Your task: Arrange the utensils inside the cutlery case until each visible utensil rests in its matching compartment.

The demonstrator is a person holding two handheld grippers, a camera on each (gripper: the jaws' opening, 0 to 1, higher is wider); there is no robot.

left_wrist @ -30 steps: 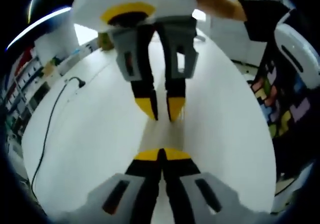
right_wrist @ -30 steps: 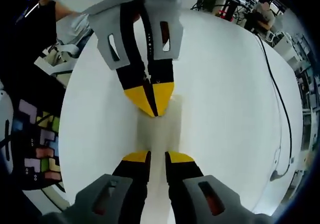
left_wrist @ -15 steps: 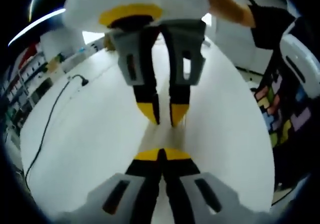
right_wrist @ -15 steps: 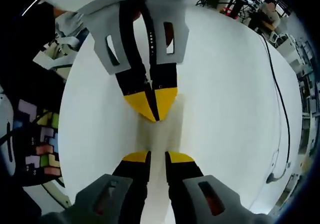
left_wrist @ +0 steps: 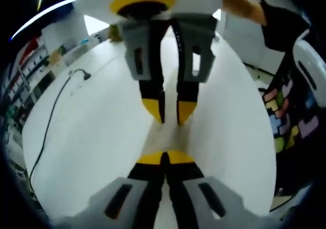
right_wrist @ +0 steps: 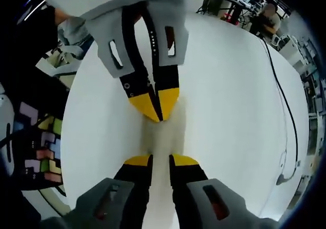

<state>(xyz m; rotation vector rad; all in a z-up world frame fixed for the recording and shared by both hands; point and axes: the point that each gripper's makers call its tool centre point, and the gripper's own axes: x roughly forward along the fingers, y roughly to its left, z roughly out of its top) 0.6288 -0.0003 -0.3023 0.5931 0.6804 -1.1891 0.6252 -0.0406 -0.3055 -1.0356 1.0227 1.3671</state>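
The left gripper (left_wrist: 163, 156) has its yellow tips pressed together with nothing between them; the right gripper (right_wrist: 161, 160) keeps a narrow gap, also empty (each faces the other tip to tip, close but apart); both hang over a bare white table (left_wrist: 91, 137); a black cable (left_wrist: 48, 132) runs across it; no cutlery case or utensils can be made out.

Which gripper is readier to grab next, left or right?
Right, probably: the right gripper has parted jaws, while the left gripper is shut. Both face tip to tip over the white table.
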